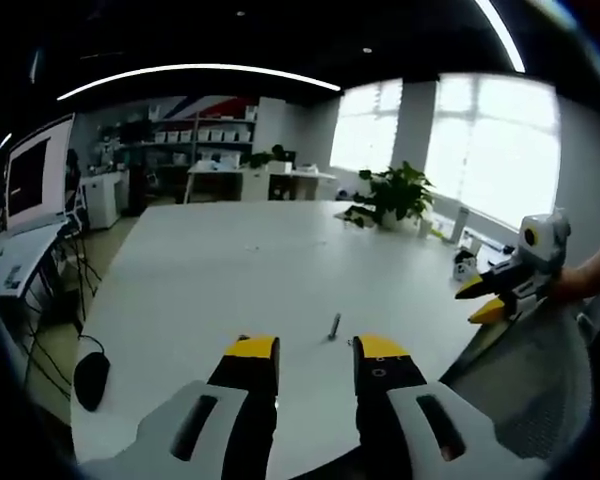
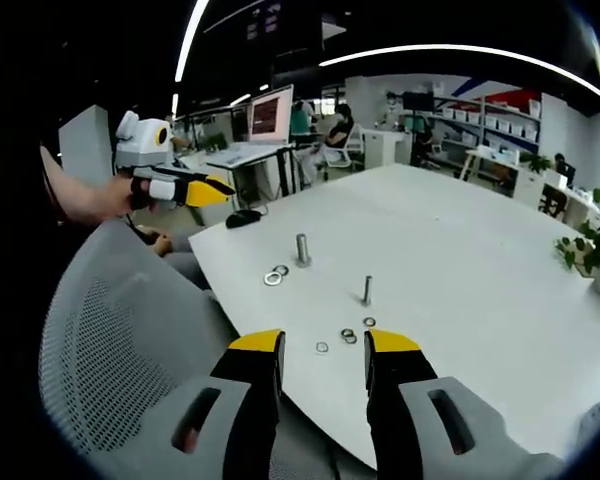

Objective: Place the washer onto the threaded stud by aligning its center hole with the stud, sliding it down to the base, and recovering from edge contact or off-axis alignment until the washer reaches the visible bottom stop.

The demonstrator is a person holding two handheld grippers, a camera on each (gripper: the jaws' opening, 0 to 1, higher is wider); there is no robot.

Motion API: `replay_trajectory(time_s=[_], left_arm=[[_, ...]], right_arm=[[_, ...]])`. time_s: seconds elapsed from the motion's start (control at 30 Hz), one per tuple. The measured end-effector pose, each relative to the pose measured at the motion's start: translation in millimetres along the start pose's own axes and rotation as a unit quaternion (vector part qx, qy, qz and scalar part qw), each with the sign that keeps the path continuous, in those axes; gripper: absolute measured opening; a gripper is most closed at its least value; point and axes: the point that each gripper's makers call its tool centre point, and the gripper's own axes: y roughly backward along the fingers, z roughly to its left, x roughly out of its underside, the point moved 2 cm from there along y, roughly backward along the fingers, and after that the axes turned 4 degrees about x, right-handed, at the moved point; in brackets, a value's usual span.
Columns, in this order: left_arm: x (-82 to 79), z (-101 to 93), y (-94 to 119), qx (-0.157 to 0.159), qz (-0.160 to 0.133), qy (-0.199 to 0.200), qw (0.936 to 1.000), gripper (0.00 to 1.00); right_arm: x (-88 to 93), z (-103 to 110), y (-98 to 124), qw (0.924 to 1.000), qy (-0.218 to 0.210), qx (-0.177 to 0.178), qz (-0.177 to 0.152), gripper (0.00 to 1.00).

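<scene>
Bright office, white table (image 2: 460, 250), threaded stud (image 2: 367, 290), scattered washers (image 2: 349, 336), both grippers' fingers released, empty.

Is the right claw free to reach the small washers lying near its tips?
Probably yes: the right claw is open, and the washers lie on bare table just ahead, with nothing between.

A white bench (image 2: 460, 250) spans the office, a potted plant (image 1: 395, 195) at its two o'clock edge, a grey mesh chair (image 2: 120, 330) at nine o'clock.
</scene>
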Motion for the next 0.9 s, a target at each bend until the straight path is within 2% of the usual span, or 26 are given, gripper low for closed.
replay_trajectory(time_s=[0.07,0.17,0.27,0.73,0.9], left_arm=[[-5.8,-4.2,1.3,0.003,-0.014,-0.014,0.9998,0.24],[3.4,-10.0,-4.4,0.017,0.013,-0.016,0.9996,0.26],[1.1,-11.3,-3.7,0.019,0.008,-0.023,0.9995,0.26],[-0.3,-4.5,-1.6,0.004,0.003,-0.013,0.9999,0.27],[0.9,-3.4,-6.0,0.012,0.014,-0.006,0.9998,0.27]], right_arm=[[0.1,-0.2,-0.1,1.0,0.003,0.001,0.001,0.34],[1.0,-0.3,0.3,1.0,0.002,0.002,0.002,0.34],[0.8,0.4,0.0,1.0,0.002,0.0,0.003,0.34],[0.3,2.2,-0.4,1.0,0.005,-0.004,0.004,0.34],[-0.7,1.8,-0.5,1.0,0.006,-0.005,0.004,0.34]])
